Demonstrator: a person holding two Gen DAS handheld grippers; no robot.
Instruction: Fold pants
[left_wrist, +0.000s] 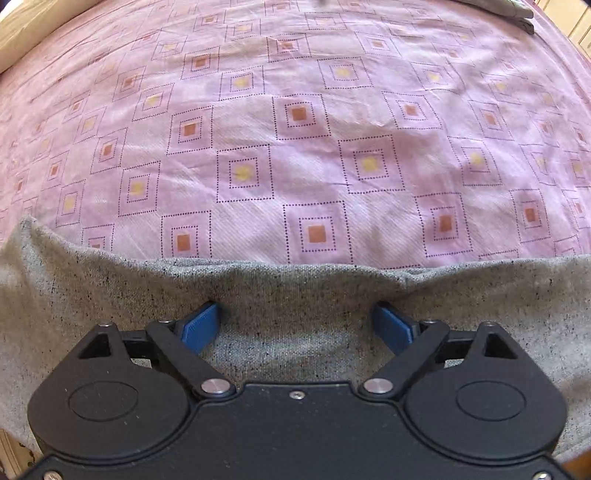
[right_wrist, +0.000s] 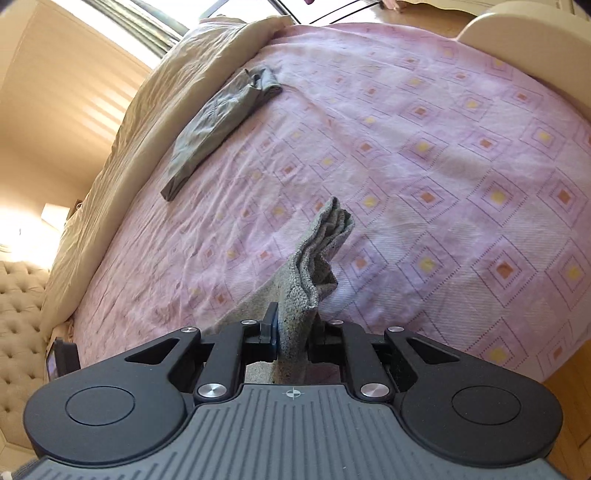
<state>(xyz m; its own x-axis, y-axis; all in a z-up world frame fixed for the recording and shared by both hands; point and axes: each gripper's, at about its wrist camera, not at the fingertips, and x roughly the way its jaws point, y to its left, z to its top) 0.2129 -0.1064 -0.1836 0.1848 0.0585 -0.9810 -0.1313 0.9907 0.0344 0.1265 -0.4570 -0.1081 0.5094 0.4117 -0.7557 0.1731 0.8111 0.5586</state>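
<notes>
The right gripper (right_wrist: 291, 328) is pinching a bunched edge of the speckled grey pants (right_wrist: 314, 266), which are trailing away across the pink bedsheet (right_wrist: 443, 166). The left gripper (left_wrist: 295, 325) is hovering wide open, straddling their flat edge (left_wrist: 295, 280) directly beneath, gripping nothing.

The left gripper (left_wrist: 297, 325) points steeply down, its 2 blue fingers (left_wrist: 201, 326) spread wide apart with nothing clamped between them. The right gripper (right_wrist: 293, 332) tilts down at a shallower angle, and its 2 jaws are drawn close together, pressing from both sides on a bunched fold of the grey pants (right_wrist: 317, 254).
</notes>
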